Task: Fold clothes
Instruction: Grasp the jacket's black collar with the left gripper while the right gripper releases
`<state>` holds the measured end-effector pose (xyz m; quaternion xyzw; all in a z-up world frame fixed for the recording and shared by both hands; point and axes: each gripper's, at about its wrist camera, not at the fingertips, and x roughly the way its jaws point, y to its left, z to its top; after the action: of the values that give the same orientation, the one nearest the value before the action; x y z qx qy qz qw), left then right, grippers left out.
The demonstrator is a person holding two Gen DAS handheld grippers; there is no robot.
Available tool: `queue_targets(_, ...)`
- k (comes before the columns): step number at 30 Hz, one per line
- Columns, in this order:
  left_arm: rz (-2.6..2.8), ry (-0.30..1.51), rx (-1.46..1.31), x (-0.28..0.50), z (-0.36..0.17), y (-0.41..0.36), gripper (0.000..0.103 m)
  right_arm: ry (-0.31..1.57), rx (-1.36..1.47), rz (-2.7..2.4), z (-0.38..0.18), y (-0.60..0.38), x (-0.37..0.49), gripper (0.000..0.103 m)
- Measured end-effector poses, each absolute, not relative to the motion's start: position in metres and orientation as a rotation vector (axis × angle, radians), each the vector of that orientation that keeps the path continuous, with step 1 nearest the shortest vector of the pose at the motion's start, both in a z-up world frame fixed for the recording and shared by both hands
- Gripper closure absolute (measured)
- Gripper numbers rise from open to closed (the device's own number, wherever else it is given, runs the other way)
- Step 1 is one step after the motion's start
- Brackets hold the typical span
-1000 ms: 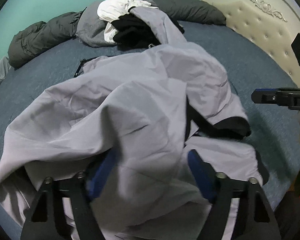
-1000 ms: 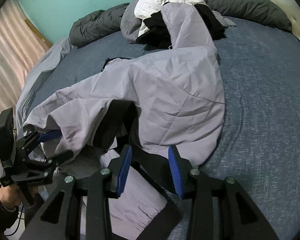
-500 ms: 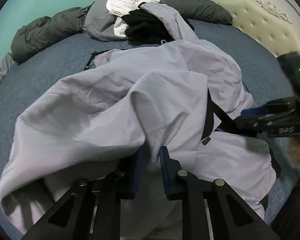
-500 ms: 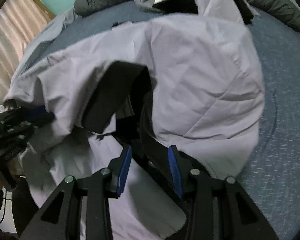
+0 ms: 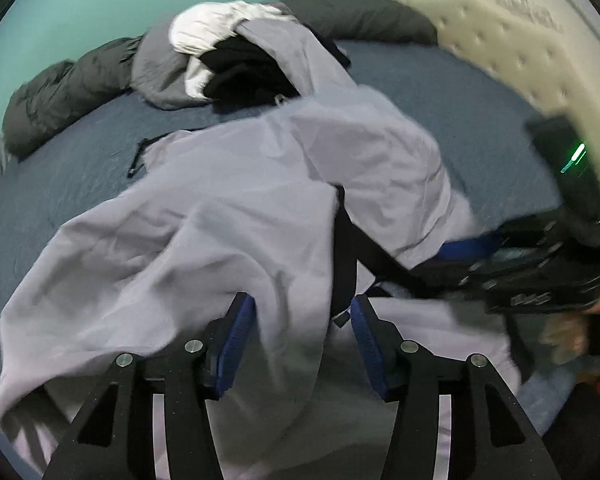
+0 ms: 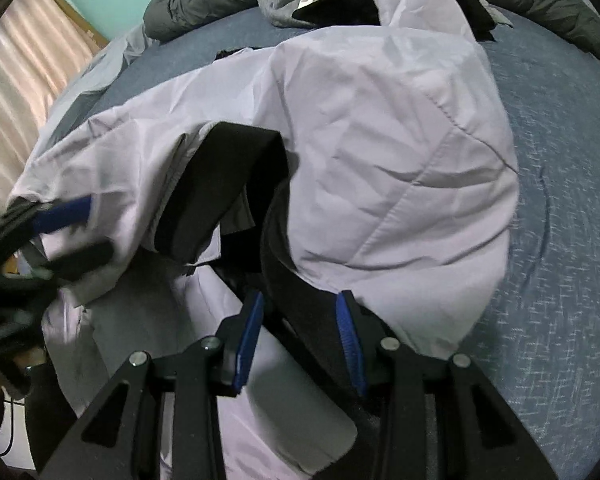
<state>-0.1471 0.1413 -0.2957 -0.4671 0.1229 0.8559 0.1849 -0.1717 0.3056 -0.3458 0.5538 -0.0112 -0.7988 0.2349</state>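
A lilac jacket (image 5: 228, 232) with black lining lies crumpled on the blue bed (image 5: 460, 112). My left gripper (image 5: 303, 332) is open, and a fold of the lilac fabric drapes between its blue pads. In the right wrist view the jacket (image 6: 380, 128) bulges up, with a black cuff (image 6: 220, 184) showing. My right gripper (image 6: 300, 336) is open over the black hem, which runs between its fingers. The right gripper's blue finger (image 5: 468, 246) shows at the jacket's right edge in the left wrist view. The left gripper's blue finger (image 6: 64, 210) shows at the jacket's left edge.
A pile of white, black and grey clothes (image 5: 236, 64) sits at the far side of the bed, with a dark grey duvet (image 5: 60, 96) beside it. A cream padded headboard (image 5: 500, 40) stands on the right. A pink curtain (image 6: 20, 92) hangs beyond the bed's left edge.
The left gripper was wide open, shut on a jacket fold half a second ago, and is open again now. The right gripper moved closer over the black hem, still open.
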Motion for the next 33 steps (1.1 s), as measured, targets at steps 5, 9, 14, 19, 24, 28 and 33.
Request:
queue_targets(5, 2.421, 0.426, -1.363, -0.154, -0.317, 0.149, 0.048, -0.058, 1.509, -2.184, -0.347, 0.312, -0.171, 0.065)
queue_targets(9, 2.419, 0.475, -1.376, -0.161, -0.326, 0.144, 0.065, -0.042, 1.520, -2.173, -0.355, 0.311, -0.170, 0.065)
queue_targets(14, 2.407, 0.435, -1.396, -0.168, -0.328, 0.130, 0.088, -0.029, 1.531, -2.165, -0.362, 0.311, -0.174, 0.065)
queue_targets(19, 2.427, 0.410, -1.361, -0.166, -0.318, 0.117, 0.098, 0.013, 1.558, -2.156, -0.369, 0.309, -0.182, 0.079)
queue_targets(24, 2.435, 0.368, -1.347, -0.163, -0.307, 0.103, 0.099, 0.075, 1.546, -2.172, -0.364, 0.307, -0.183, 0.100)
queue_targets(28, 2.440, 0.336, -1.326, -0.160, -0.293, 0.092, 0.099, 0.063, 1.481, -2.257, -0.340, 0.315, -0.185, 0.100)
queue_targets(33, 2.494, 0.284, -1.292, -0.158, -0.262, 0.060, 0.099, 0.102, 1.367, -2.355, -0.291, 0.331, -0.192, 0.100)
